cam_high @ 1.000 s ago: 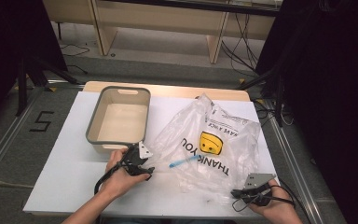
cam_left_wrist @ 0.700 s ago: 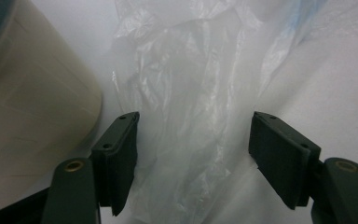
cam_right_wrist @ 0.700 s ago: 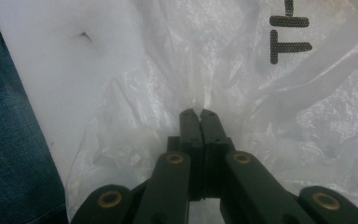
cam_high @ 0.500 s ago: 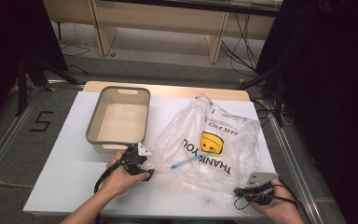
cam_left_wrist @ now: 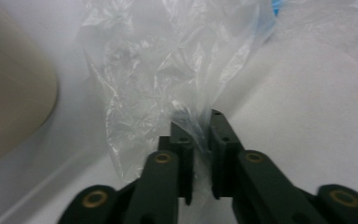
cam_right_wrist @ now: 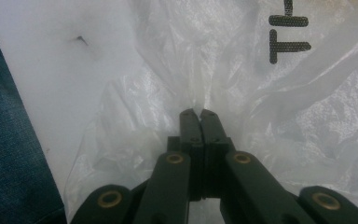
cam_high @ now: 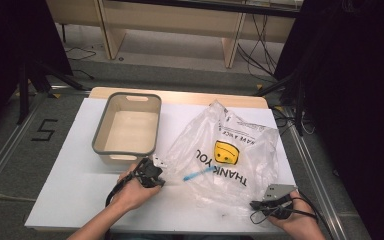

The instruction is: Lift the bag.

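Bench [cam_high: 70, 200]: white, bearing bin [cam_high: 127, 129] | your left tongs [cam_left_wrist: 199, 128] having just closed, pinching bag [cam_high: 225, 150] edge | your right tongs [cam_right_wrist: 198, 116] clamping bag's near corner.

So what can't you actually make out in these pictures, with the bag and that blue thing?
- Blue thing: high view, too small, veiled by the plastic bag; cannot identify it.
- Same blue thing: left gripper view, cut off by the top edge.
- Bag print: right gripper view, cut off by the top edge, creased.
- Left claw: its jaws have just been closing on bag film; the pads' contact is hidden by the bunched film.
- Tub: left gripper view, blurred, cut off by the left edge.
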`<state>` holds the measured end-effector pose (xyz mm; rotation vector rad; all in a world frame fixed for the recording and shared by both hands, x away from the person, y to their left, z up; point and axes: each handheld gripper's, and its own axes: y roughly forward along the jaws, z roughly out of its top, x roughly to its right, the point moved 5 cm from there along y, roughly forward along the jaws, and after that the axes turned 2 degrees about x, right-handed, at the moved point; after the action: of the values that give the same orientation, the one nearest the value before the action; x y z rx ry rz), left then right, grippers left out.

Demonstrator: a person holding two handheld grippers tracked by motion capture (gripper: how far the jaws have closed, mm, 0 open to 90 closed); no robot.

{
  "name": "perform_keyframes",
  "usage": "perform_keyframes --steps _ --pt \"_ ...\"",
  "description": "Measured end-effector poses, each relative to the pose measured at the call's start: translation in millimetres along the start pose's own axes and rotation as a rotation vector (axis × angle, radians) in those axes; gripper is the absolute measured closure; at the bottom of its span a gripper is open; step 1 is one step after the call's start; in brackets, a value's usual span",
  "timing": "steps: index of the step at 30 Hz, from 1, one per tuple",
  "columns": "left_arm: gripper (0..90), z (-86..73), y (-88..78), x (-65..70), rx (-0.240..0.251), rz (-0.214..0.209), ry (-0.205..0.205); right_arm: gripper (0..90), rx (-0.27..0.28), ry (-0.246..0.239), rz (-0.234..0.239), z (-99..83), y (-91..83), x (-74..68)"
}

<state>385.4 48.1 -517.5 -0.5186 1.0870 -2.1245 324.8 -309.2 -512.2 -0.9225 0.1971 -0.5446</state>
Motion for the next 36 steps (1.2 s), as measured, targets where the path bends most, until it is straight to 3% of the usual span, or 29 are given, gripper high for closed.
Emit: perform_keyframes --steps 4,6,8,15,20,22,28,36 --pt "88.7 -0.4 -1.1 2.3 0.002 -0.004 0.031 90.0 0.001 -0.001 0.001 0.1 0.1 0.3" --pt "88.9 -0.4 -3.0 5.6 0.009 -0.052 0.031 90.0 0.002 -0.003 0.000 0.4 0.3 0.5" --pt "89.1 0.5 -6.2 9.0 0.026 -0.065 0.046 90.0 0.005 -0.001 -0.001 0.7 0.4 0.6" --pt "89.1 9.8 -23.4 15.3 0.146 -0.058 0.110 90.0 0.022 -0.001 -0.013 1.6 -0.5 1.9" --pt "89.2 16.3 -33.2 15.3 0.244 -0.045 0.131 90.0 0.040 0.011 -0.017 3.4 -2.4 2.6" --pt "89.2 19.1 -36.8 15.9 0.280 -0.049 0.129 90.0 0.051 0.014 -0.019 4.1 -3.2 3.3" --pt "89.1 21.5 -40.7 15.8 0.308 -0.047 0.132 90.0 0.078 0.035 -0.017 5.3 -5.1 4.9" --pt "89.1 29.0 -52.1 16.7 0.391 -0.043 0.129 90.0 0.160 0.076 -0.022 13.0 -13.5 7.8"
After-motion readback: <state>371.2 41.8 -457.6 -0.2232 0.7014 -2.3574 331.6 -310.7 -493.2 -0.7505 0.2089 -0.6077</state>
